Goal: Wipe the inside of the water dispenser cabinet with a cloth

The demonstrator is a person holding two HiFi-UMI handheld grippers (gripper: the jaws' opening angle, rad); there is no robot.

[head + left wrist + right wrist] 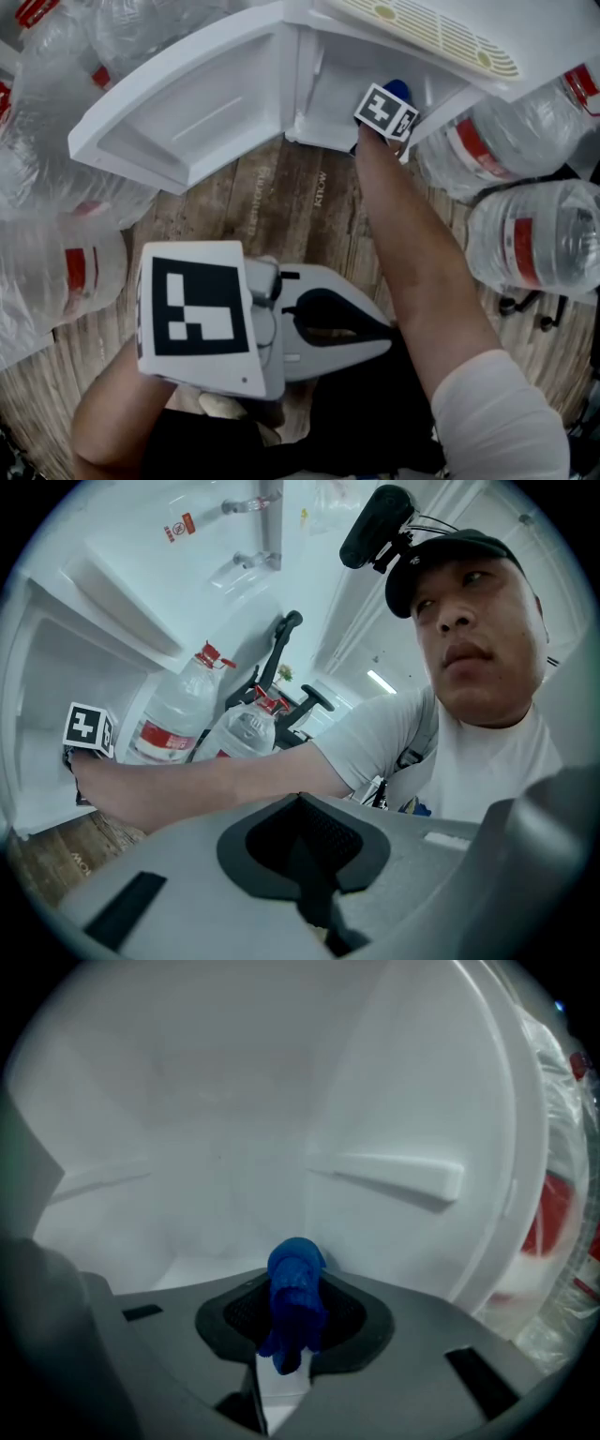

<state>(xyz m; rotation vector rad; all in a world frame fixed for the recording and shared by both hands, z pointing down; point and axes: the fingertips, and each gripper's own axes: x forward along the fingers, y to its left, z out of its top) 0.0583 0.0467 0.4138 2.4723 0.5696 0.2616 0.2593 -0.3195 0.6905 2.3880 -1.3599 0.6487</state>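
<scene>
Blue cloth [296, 1283], likely soft, light and limp, best gripped by its bunched middle: pinched between the jaws of the right gripper [298, 1330] inside the white cabinet [234, 1101]; left gripper [305, 855] closed, empty.

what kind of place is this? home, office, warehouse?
Likely an office or storage corner, not certain: a white water dispenser with its cabinet door open, large water jugs crowded around it, wood-plank floor.
</scene>
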